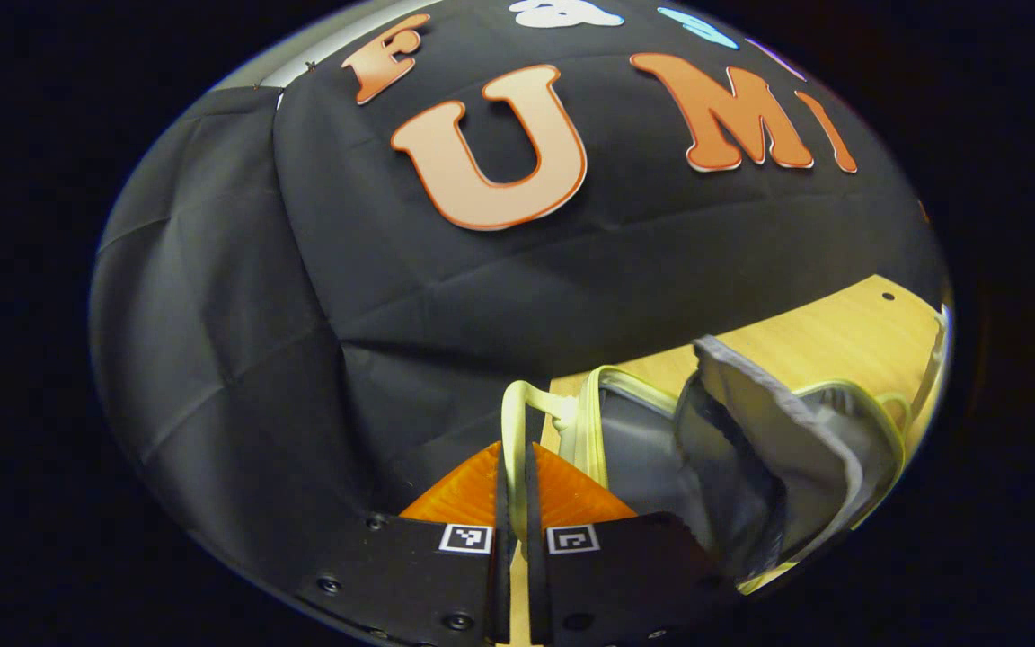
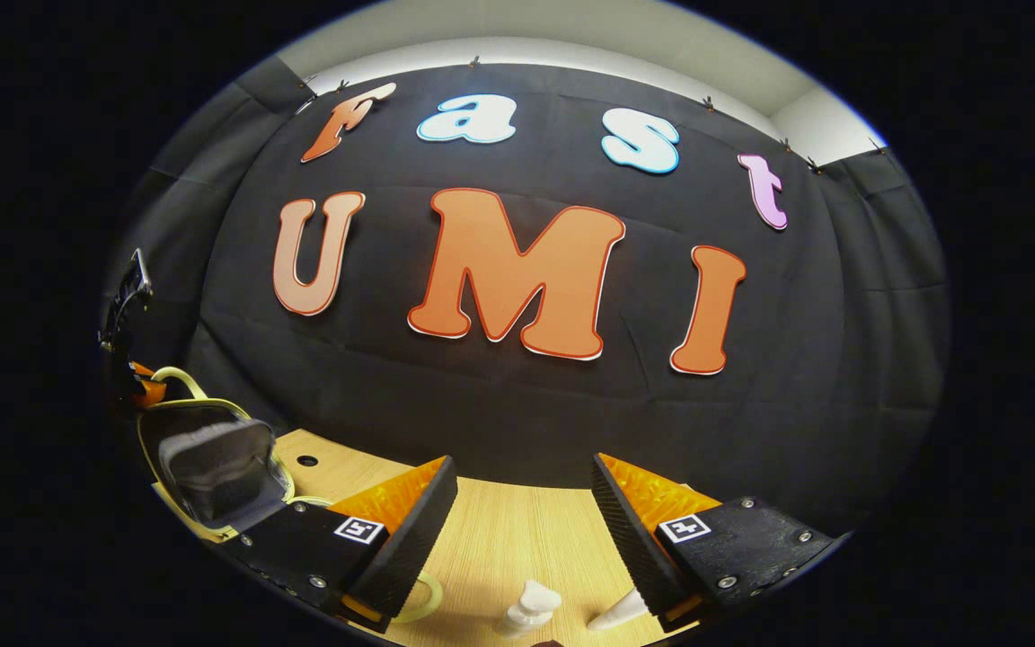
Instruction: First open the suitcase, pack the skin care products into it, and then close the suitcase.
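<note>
Right gripper view looks across a pale wood-grain table (image 2: 499, 539) that runs back to a wall of creased black cloth (image 2: 841, 359), with a strip of light wall (image 2: 571, 36) above the cloth. A small round hole (image 2: 307, 460) sits in the tabletop near its far left part. The right gripper (image 2: 525, 512) hangs over the table with its jaws spread wide and nothing between them; just below the gap stand two small white skin care bottles (image 2: 528, 607), their tops visible at the lower edge. At the left the suitcase (image 2: 212, 463) is open, its grey-lined lid raised, piped in pale yellow-green. In the left gripper view the left gripper (image 1: 517, 476) is clenched on the suitcase's pale yellow-green handle loop (image 1: 517, 413), holding the lid up; the grey lining (image 1: 778, 440) sags in folds
</note>
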{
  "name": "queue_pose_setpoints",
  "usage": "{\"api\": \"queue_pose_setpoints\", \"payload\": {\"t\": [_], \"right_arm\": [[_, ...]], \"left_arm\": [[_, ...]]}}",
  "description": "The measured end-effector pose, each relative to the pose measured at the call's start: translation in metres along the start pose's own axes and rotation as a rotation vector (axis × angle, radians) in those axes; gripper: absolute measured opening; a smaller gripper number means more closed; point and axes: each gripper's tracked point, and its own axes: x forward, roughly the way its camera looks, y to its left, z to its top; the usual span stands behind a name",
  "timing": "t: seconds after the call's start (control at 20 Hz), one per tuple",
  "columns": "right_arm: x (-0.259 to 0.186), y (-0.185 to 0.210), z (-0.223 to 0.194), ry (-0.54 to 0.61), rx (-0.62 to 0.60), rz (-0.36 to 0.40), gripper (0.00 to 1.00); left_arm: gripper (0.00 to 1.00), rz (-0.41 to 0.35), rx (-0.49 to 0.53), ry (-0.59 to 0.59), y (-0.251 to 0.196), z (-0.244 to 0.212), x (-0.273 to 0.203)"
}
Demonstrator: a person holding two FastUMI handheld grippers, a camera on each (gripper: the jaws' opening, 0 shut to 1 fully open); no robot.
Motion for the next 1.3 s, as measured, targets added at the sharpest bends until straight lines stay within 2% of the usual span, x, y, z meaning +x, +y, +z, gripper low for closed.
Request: {"api": "queue_pose_setpoints", "payload": {"t": [0.2,0.35,0.45,0.5,0.6,0.7,0.8,0.9,1.0,1.05,1.2,1.3], "right_arm": [[-0.005,0.007,-0.002,0.014,-0.016,-0.007,0.95],[-0.010,0.009,0.000,0.021,-0.020,-0.011,0.95],[-0.013,0.009,0.001,0.018,-0.029,-0.009,0.95],[-0.014,0.009,0.002,0.017,-0.036,-0.005,0.95],[-0.014,0.008,0.003,0.016,-0.054,-0.002,0.95],[-0.014,0.004,0.005,0.010,-0.054,0.002,0.95],[-0.014,0.002,0.003,0.007,-0.045,0.012,0.95],[-0.015,-0.003,0.002,0.005,-0.045,0.015,0.95],[-0.014,-0.009,0.001,0.000,-0.044,0.023,0.95],[-0.013,-0.012,0.001,-0.003,-0.045,0.024,0.95],[-0.013,-0.023,-0.002,-0.012,-0.038,0.027,0.95],[-0.013,-0.025,-0.005,-0.014,-0.033,0.046,0.96]], "left_arm": [[0.08,0.015,0.054,0.097,0.010,-0.057,0.028],[0.08,0.014,0.035,0.186,0.010,-0.097,0.038],[0.12,0.058,0.083,0.243,0.014,-0.112,0.044],[0.22,0.092,0.137,0.224,0.019,-0.105,0.045],[0.19,0.088,0.174,0.177,0.010,-0.094,0.048],[0.22,0.063,0.164,0.142,-0.007,-0.077,0.038],[0.41,0.054,0.152,0.094,-0.024,-0.055,0.024],[0.47,0.033,0.171,0.056,-0.039,-0.035,0.010],[0.71,0.027,0.209,-0.008,-0.054,-0.005,-0.003],[0.72,0.021,0.214,-0.043,-0.062,0.013,-0.012],[0.93,-0.013,0.182,-0.133,-0.092,0.053,-0.046],[0.96,-0.054,0.143,-0.177,-0.122,0.074,-0.063]]}}
